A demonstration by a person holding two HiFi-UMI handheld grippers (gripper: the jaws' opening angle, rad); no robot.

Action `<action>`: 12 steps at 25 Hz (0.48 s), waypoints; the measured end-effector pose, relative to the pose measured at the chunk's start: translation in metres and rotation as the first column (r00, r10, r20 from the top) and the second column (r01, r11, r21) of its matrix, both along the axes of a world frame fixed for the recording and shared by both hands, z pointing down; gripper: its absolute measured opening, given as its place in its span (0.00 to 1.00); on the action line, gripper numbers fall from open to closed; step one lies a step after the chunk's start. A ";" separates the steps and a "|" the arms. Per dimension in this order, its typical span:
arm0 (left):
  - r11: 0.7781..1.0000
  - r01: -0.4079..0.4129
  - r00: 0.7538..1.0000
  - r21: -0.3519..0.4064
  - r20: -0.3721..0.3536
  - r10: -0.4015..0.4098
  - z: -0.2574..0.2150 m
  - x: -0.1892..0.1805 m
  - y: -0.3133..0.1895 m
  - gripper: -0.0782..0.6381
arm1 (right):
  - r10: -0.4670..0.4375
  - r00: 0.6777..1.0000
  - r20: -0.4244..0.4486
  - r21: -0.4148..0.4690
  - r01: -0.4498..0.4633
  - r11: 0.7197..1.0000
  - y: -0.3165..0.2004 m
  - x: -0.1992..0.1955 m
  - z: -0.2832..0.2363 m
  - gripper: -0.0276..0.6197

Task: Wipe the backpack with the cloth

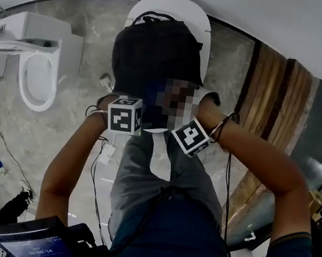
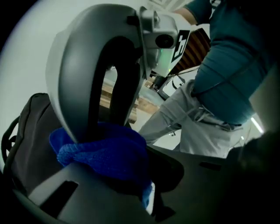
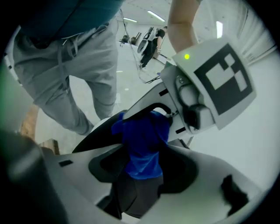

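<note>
- Both tongs are up in front of me, tips nearly nose to nose: my left gripper (image 2: 127, 175) and my right gripper (image 3: 140, 175) meet over the blue cloth (image 3: 142, 140)
- Left gripper: it is pinching the cloth. In the right gripper view its two jaws are closed on the top of the bunched fabric, with its marker cube (image 3: 223, 78) up to the right
- Right gripper: jaws spread wide, pads pressing on nothing. The cloth hangs down into the gap between them, its loose lower edge dangling in the middle
- From the left gripper view the cloth is a bunched blue lump right at my left jaws. The right gripper's grey jaws loom above it, with a dark slot running between them
- The backpack (image 1: 154, 52) is black and lies on a white rounded surface (image 1: 173, 4), just beyond the two tongs in the head view, its carry handle at the far end
- In the left gripper view the backpack shows as a dark grey bulk at the left edge, close behind the cloth, with a strap loop (image 2: 8, 140) along its side
- Whether the cloth brushes the bag I cannot tell
- Around me there is a toilet (image 1: 38, 70) off to the left on the grey stone floor (image 1: 96, 37), and wooden planks (image 1: 271, 93) over on the right
</note>
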State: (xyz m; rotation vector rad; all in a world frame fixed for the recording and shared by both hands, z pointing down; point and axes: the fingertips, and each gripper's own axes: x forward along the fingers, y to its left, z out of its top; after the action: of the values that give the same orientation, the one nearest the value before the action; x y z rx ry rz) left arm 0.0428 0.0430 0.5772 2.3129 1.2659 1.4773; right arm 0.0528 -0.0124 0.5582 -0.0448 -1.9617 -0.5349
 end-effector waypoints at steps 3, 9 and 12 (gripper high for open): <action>0.985 0.055 0.998 -0.164 -0.001 -0.056 -0.021 -0.002 0.003 0.13 | 0.061 0.993 0.103 0.070 -0.068 0.995 -0.011 -0.017 -0.021 0.43; 0.908 0.224 0.974 -0.354 0.058 -0.217 -0.037 0.003 -0.011 0.13 | 0.085 0.990 0.109 0.141 -0.100 0.985 -0.006 -0.012 -0.017 0.16; 0.869 0.301 0.948 -0.393 0.029 -0.316 -0.047 0.012 -0.029 0.13 | 0.232 0.959 0.162 0.100 -0.250 0.963 -0.022 -0.002 -0.026 0.13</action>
State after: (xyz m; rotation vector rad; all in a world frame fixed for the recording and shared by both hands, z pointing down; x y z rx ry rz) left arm 0.0544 0.0141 0.5300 2.1488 1.0210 0.9770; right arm 0.0510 -0.0340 0.5324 0.3159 -2.0396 -0.5042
